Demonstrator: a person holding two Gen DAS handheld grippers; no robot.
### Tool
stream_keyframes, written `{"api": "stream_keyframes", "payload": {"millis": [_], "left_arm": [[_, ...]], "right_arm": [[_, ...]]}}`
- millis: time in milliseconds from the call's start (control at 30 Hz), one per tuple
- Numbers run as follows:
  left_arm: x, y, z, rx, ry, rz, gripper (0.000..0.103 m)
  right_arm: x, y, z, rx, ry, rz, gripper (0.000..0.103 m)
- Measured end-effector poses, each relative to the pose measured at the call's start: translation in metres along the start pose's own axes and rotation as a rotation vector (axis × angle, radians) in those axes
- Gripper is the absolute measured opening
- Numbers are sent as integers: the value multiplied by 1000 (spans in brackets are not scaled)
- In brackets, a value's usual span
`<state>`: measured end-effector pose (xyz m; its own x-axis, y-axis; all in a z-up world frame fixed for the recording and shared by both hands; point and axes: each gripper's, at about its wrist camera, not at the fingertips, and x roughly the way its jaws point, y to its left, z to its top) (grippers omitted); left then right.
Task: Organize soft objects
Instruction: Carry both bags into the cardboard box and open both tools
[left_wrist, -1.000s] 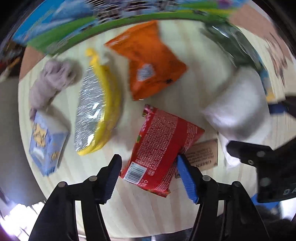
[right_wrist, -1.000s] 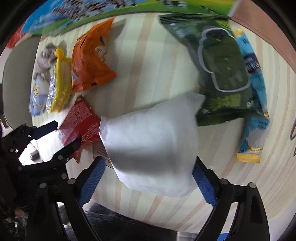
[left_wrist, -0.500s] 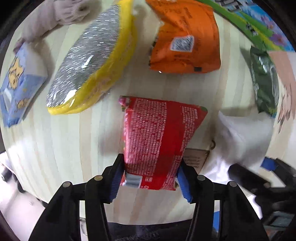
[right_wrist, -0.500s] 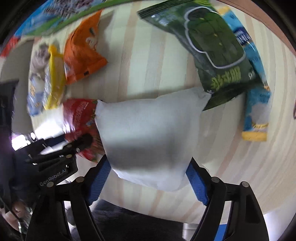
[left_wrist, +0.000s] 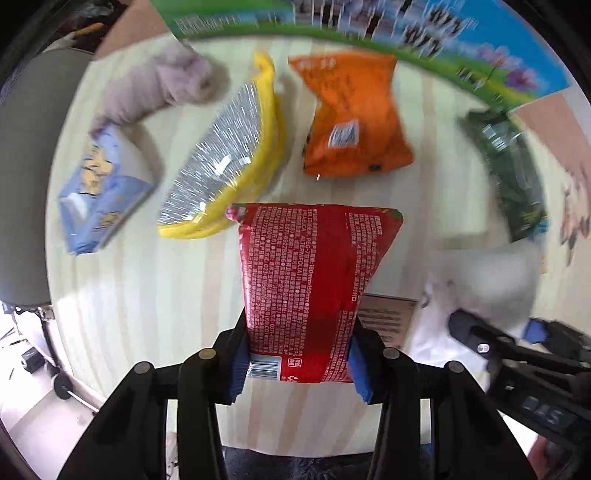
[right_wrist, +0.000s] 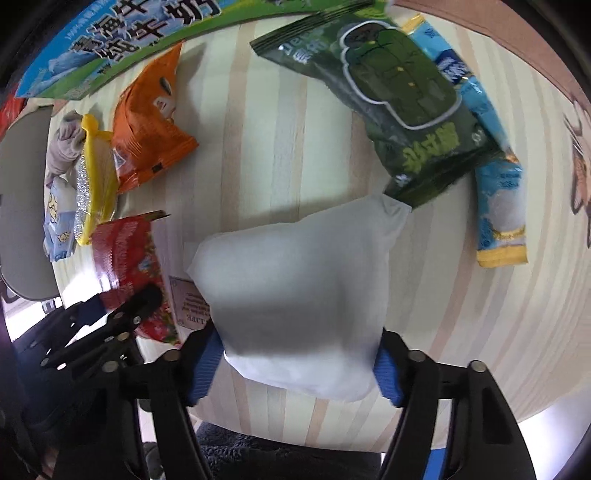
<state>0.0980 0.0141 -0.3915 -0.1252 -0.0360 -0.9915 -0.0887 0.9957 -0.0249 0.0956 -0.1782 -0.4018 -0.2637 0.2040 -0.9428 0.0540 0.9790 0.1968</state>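
A red packet (left_wrist: 310, 288) with white print at centre frame, an orange bag (left_wrist: 354, 122) above it, a yellow-rimmed silver pouch (left_wrist: 225, 162) upper left, a plain white pouch (right_wrist: 295, 291), and a pale striped wood table (left_wrist: 147, 295).

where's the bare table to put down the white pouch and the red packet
Widest bare wood lies between the orange bag and the green bag, beyond the white pouch. Another bare patch sits left of the red packet, below the blue pack. The far left is crowded.
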Motion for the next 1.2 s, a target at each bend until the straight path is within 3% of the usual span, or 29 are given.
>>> {"api": "stream_keyframes", "payload": {"millis": [233, 267, 333, 433, 533, 667, 833, 1033, 1200], "left_arm": [[-112, 8, -18, -9, -162, -65, 42], [-143, -9, -14, -3, -176, -72, 42], [-180, -12, 3, 31, -232, -93, 42], [-190, -52, 46, 86, -273, -121, 42], [-209, -52, 100, 110, -276, -167, 42], [-204, -49, 169, 114, -225, -224, 42], [-173, -50, 264, 140, -132, -215, 42], [-109, -61, 343, 172, 13, -217, 42], [-68, -62, 369, 175, 84, -203, 42]], "right_arm": [[-52, -3, -20, -7, -71, 135, 66], [-66, -4, -23, -3, -91, 160, 66], [-95, -12, -23, 4, -126, 203, 66], [-153, -16, -17, 22, -204, 279, 66], [-206, -12, 4, 17, -278, 311, 66], [-247, 7, 59, 35, -355, 263, 66], [-259, 20, 149, 64, -349, 197, 66], [-220, 48, 254, 83, -304, 133, 66], [-183, 51, 308, 99, -275, 77, 66]]}}
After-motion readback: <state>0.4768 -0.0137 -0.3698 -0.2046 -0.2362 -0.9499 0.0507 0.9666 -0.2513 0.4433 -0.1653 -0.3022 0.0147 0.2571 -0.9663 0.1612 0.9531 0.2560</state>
